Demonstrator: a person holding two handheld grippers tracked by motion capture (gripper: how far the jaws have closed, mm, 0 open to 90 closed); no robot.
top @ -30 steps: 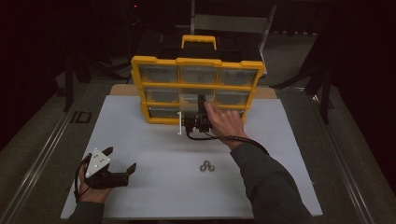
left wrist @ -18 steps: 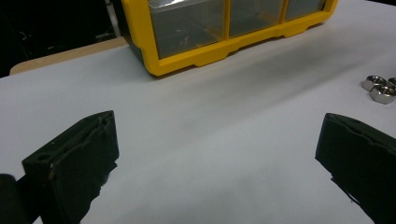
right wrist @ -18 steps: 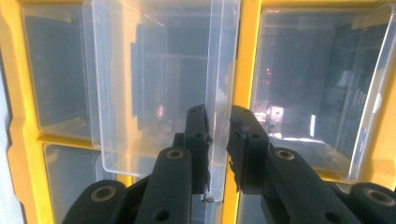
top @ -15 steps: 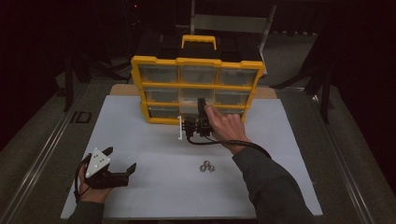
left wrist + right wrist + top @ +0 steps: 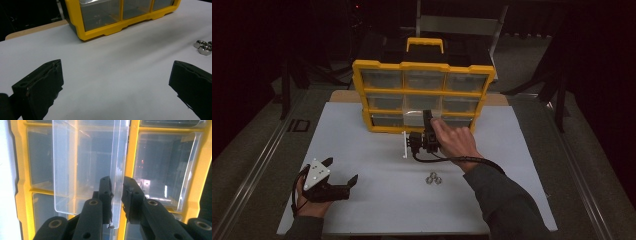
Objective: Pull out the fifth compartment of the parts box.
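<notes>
Here, on the white sheet-covered table (image 5: 377, 150), the yellow plastic organiser cabinet with clear drawers (image 5: 422, 95) stands at twelve o'clock, and the right gripper (image 5: 117, 187) has its black jaws clamped on the front wall of a clear plastic drawer (image 5: 85, 165) pulled partway out of the cabinet's bottom row, middle column. Three small silver hex nuts (image 5: 433, 178) lie clustered near the table's centre, at about five o'clock of that drawer. At eight o'clock the left gripper (image 5: 339, 172) rests low over the sheet, jaws wide apart and holding nothing.
</notes>
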